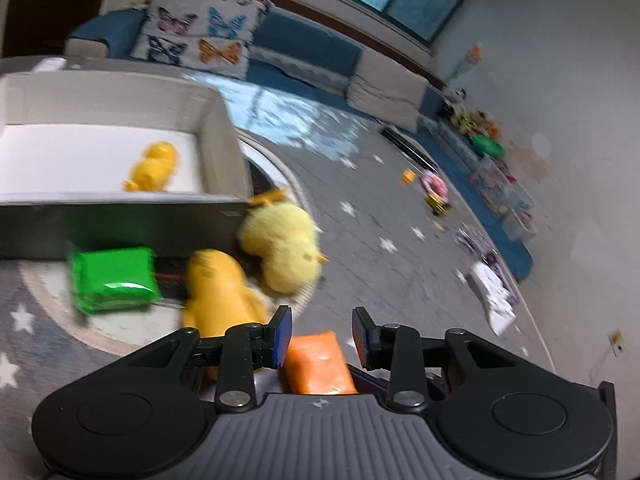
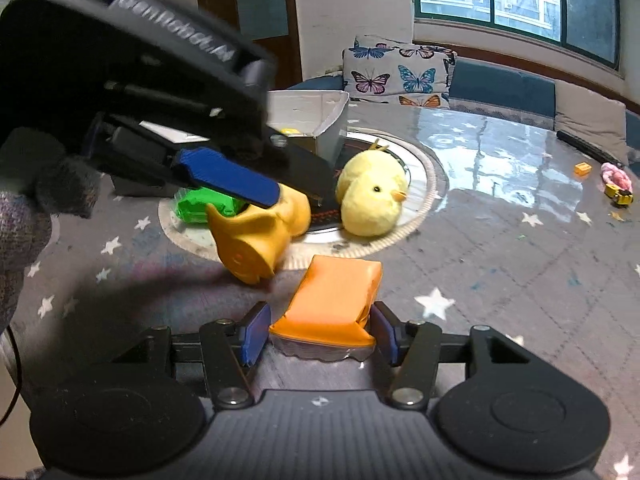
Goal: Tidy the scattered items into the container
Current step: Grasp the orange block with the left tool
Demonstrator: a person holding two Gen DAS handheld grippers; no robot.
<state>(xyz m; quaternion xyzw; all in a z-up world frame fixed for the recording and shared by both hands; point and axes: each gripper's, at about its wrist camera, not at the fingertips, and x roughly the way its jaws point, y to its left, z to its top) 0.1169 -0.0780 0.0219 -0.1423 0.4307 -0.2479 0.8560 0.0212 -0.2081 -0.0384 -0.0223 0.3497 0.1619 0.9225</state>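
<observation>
On my far left the white box (image 1: 208,120) sits on the star-patterned mat (image 1: 380,208), and I can see one small yellow duck (image 1: 154,168) already lying inside it on the white floor of the box. Just in front of the box's dark outer wall lies the green packet (image 1: 114,278), with a second yellow duck (image 1: 218,288) beside it to the right and the fluffy yellow chick (image 1: 282,246) just beyond, close to the box corner. My left gripper (image 1: 320,334) hangs over this group with its fingers spread and nothing between them; from the right wrist camera, one of its blue pads (image 2: 232,178) looks to rest against the top of that second duck (image 2: 256,236), though the blur keeps me from telling whether it really touches. Further right, the orange packet (image 2: 336,300) lies flat on the mat, and my right gripper (image 2: 320,334) has its fingers parted on either side of the packet's near end, the right one touching or nearly so, not clamped. Off at the far right, small toys (image 2: 618,186) lie well apart from everything.
</observation>
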